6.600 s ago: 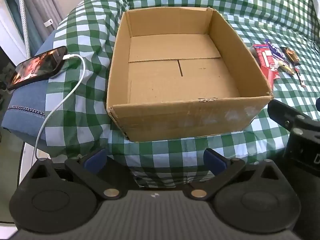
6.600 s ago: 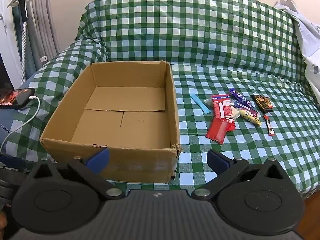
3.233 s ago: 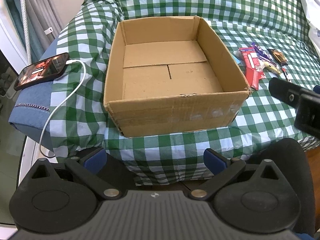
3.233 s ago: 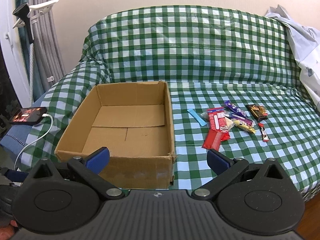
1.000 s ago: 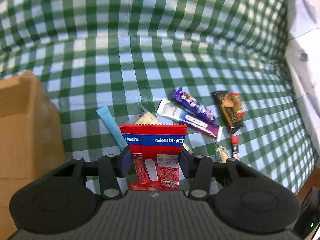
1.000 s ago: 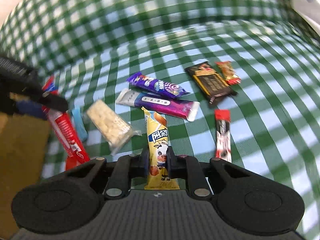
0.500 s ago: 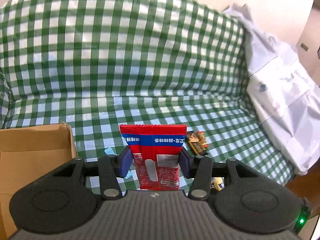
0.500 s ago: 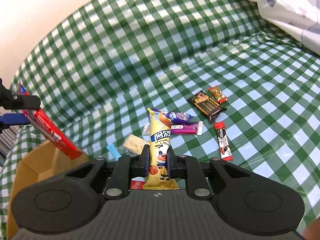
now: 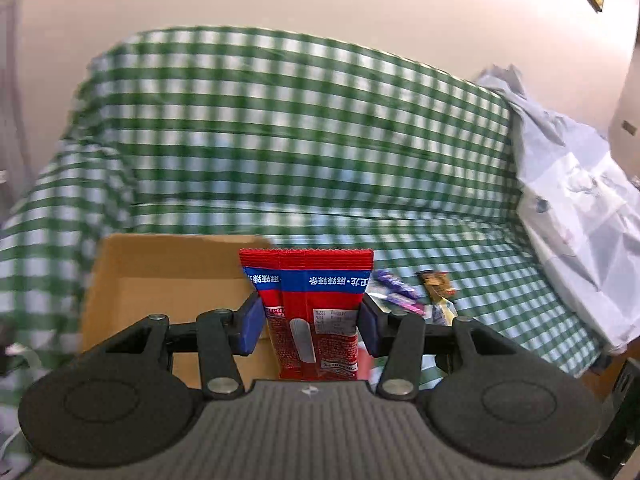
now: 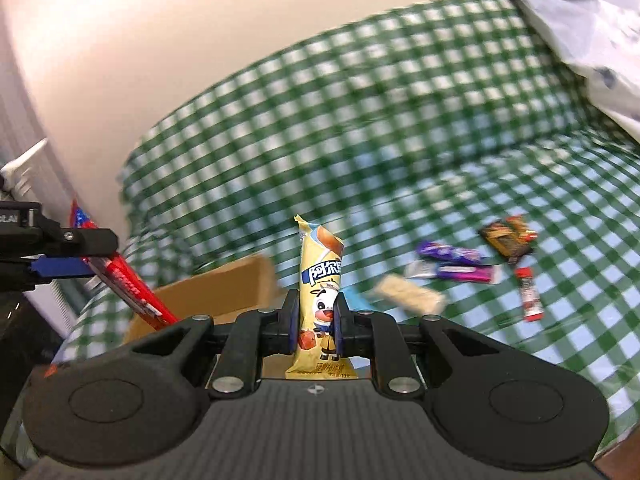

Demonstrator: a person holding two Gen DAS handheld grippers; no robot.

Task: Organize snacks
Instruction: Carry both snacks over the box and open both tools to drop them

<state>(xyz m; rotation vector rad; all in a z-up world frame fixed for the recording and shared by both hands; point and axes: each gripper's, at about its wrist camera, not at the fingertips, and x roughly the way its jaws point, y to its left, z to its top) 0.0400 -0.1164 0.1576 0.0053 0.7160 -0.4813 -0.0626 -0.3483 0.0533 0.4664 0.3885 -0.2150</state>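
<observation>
A sofa draped in green-and-white check is filling both views, with a pale crumpled sheet lying over its right end. An open cardboard box is sitting on the seat toward the left. Right of the box, the remaining snacks are lying loose on the seat: a pale wafer bar, two purple wrappers, a dark brown packet and a small red stick.

The left gripper is gripping a red packet with a blue band, its jaws pressing on the packet's two side edges about halfway apart, the packet standing upright between them in front of the box. The right gripper is clamping a yellow snack bar, jaws nearly together around its lower half, the top sticking up above them.
</observation>
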